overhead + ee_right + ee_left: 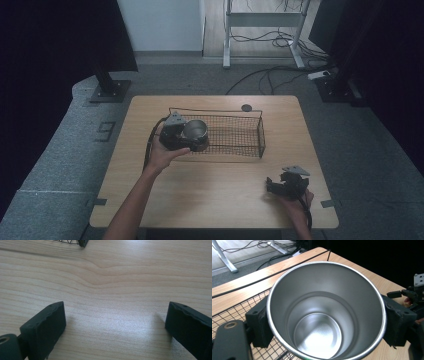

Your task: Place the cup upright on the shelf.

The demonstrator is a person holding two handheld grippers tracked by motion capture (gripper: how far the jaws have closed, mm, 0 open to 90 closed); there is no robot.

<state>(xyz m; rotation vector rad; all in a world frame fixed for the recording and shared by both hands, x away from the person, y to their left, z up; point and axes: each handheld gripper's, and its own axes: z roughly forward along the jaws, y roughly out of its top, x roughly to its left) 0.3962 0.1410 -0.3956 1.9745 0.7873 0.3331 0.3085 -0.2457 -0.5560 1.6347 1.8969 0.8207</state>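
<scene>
A shiny steel cup (195, 131) stands upright at the left end of the black wire basket (240, 136) on the wooden table (215, 200). My left gripper (186, 136) is shut on the cup, one jaw on each side of its wall. From the left gripper view I look straight down into the empty cup (324, 315), with the basket mesh (234, 312) under it. My right gripper (276, 186) rests low over the table near the front right corner. It is open, both jaws wide apart over bare wood (112, 305), with nothing between them.
A small dark round disc (246, 107) lies on the table behind the basket. A basket corner (82, 242) peeks in at the top of the right gripper view. Stand bases, a desk frame and cables sit on the floor beyond the table.
</scene>
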